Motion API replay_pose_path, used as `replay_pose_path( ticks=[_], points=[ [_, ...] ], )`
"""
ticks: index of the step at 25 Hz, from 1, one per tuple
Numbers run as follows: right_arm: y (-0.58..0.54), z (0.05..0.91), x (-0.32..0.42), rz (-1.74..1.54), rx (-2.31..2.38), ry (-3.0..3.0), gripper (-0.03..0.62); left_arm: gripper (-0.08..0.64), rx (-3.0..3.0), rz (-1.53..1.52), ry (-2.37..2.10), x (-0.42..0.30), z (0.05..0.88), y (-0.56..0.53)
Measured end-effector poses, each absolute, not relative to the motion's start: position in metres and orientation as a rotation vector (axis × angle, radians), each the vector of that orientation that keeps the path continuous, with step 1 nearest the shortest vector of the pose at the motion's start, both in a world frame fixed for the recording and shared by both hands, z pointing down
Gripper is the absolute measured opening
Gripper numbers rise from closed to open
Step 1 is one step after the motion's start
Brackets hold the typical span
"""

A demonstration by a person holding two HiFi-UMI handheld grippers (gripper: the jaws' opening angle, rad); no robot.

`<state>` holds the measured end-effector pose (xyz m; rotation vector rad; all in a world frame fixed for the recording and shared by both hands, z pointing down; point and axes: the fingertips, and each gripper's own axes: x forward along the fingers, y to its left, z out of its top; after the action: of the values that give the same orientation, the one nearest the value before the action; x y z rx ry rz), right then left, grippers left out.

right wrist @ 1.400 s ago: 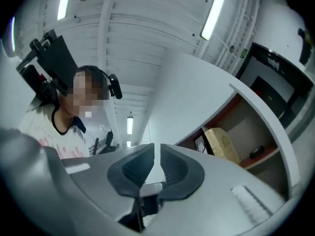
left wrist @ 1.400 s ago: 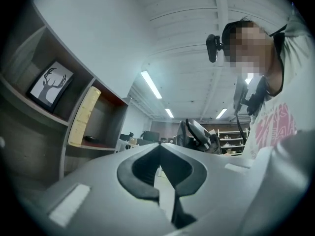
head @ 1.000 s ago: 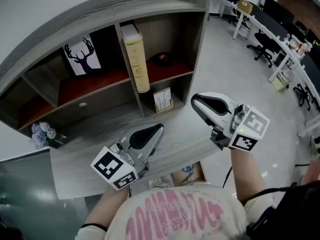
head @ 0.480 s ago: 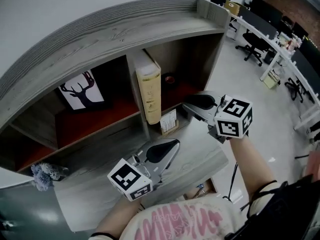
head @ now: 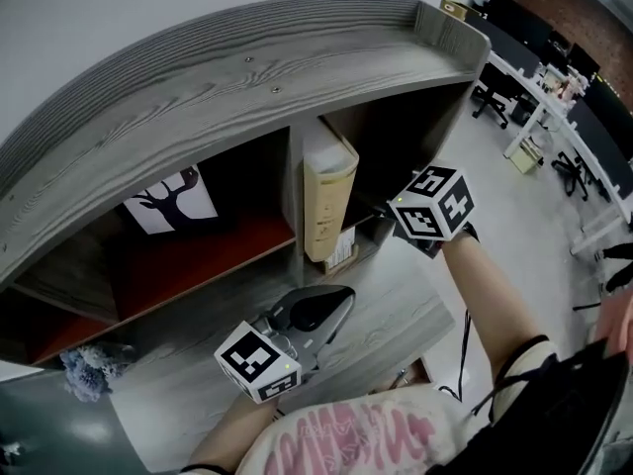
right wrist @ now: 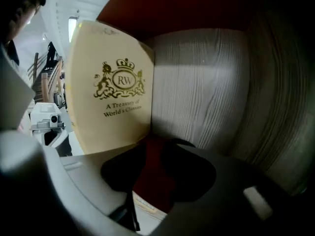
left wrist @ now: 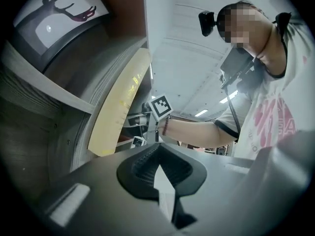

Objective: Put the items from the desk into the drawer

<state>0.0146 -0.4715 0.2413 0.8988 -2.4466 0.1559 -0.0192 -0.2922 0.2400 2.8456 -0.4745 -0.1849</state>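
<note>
Grey wood shelf (head: 247,67), cream book (head: 326,201) upright (w/ gold crest)

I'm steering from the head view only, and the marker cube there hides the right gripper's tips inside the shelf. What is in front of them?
Observer: The right gripper faces a cream book. The book stands just left of the tips, and its cover, with a gold crest, is turned toward the camera.
Operator: Is it gripping anything?
Observer: No. Its jaws have just been opening, and only the red shelf surface shows between them.
Operator: And the left gripper?
Observer: The left gripper has its jaws together, with nothing between them.
</note>
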Motion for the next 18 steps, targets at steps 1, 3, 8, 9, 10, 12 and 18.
replay_pose_path(
  ticks=[1,3,8,9,10,12,18],
  points=[
    [-0.476,0.245,0.013,0.168,0.9,-2.426,0.155,0.02,2.851,-0.182,-0.467,-0.02,0.24,-0.292],
    [-0.484,0.251,0.01,0.18,0.899,-2.384,0.176,0.02,2.856,-0.174,-0.457,-0.022,0.24,-0.294],
    [-0.502,0.262,0.007,0.134,0.893,-2.248,0.181,0.02,2.851,-0.172,-0.467,-0.029,0.245,-0.302],
    [-0.505,0.266,0.008,0.143,0.889,-2.22,0.184,0.02,2.851,-0.171,-0.469,-0.03,0.246,-0.303],
    [-0.507,0.269,0.008,0.158,0.886,-2.198,0.186,0.02,2.852,-0.171,-0.468,-0.031,0.247,-0.304],
    [-0.511,0.273,0.007,0.177,0.879,-2.177,0.184,0.02,2.854,-0.169,-0.463,-0.032,0.25,-0.304],
    [-0.513,0.279,0.002,0.165,0.805,-2.137,0.156,0.02,2.849,-0.166,-0.48,-0.036,0.257,-0.307]
  ],
)
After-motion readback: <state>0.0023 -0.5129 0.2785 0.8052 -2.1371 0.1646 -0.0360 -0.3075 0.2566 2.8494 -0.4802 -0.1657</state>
